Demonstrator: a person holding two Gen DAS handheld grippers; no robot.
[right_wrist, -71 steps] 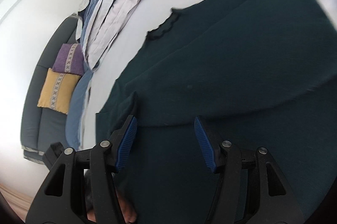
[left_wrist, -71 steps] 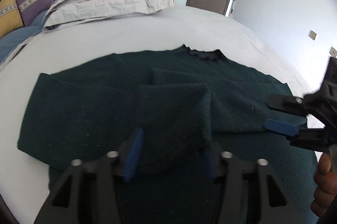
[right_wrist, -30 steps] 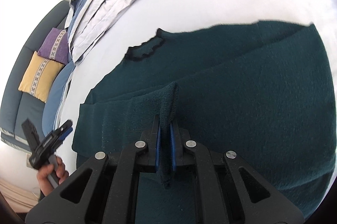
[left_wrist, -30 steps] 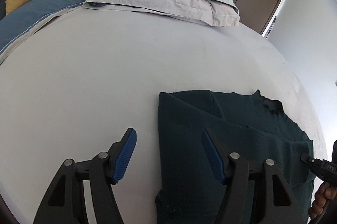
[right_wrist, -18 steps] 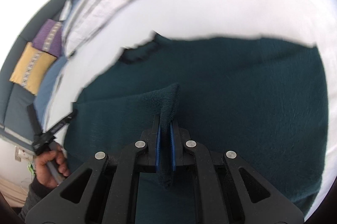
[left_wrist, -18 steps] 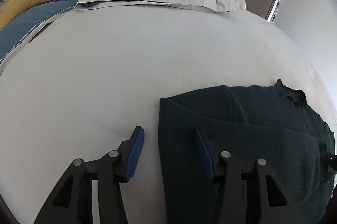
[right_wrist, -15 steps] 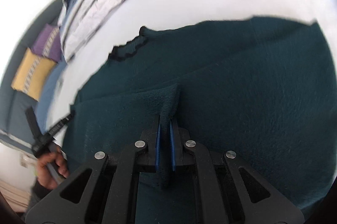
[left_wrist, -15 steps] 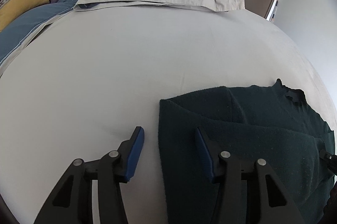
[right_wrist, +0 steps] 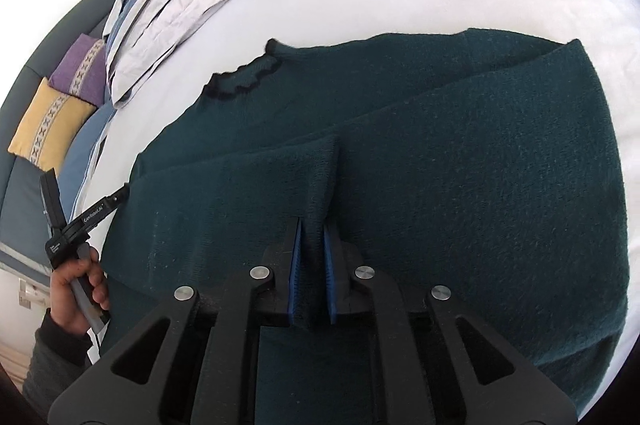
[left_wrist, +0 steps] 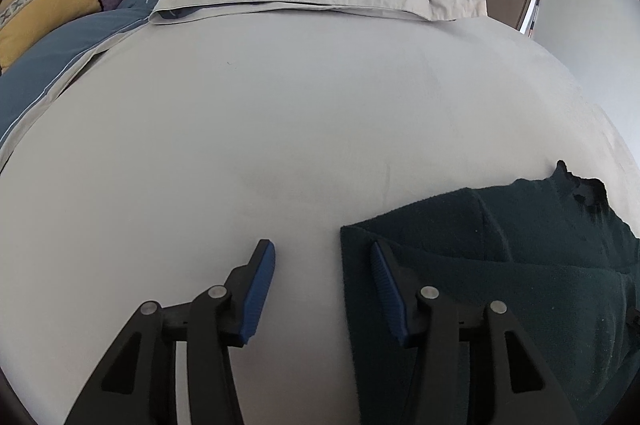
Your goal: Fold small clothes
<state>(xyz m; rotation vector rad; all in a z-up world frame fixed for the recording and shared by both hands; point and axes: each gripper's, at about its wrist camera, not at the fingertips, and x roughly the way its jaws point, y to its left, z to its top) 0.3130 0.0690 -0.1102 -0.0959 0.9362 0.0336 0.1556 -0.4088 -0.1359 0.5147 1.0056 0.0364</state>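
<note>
Left wrist view: left gripper [left_wrist: 322, 267] jaws apart, straddling left edge of the dark green sweater [left_wrist: 500, 285], which lies flat on the white bed [left_wrist: 280, 125]; pads not pressing cloth. Right wrist view: right gripper [right_wrist: 312, 249] clamped on a raised pleat mid-sweater; left hand [right_wrist: 76, 289] at garment's far edge. Judged step: sleeves in, body fold pending. Next: left must pinch edge, then both lift together.
</note>
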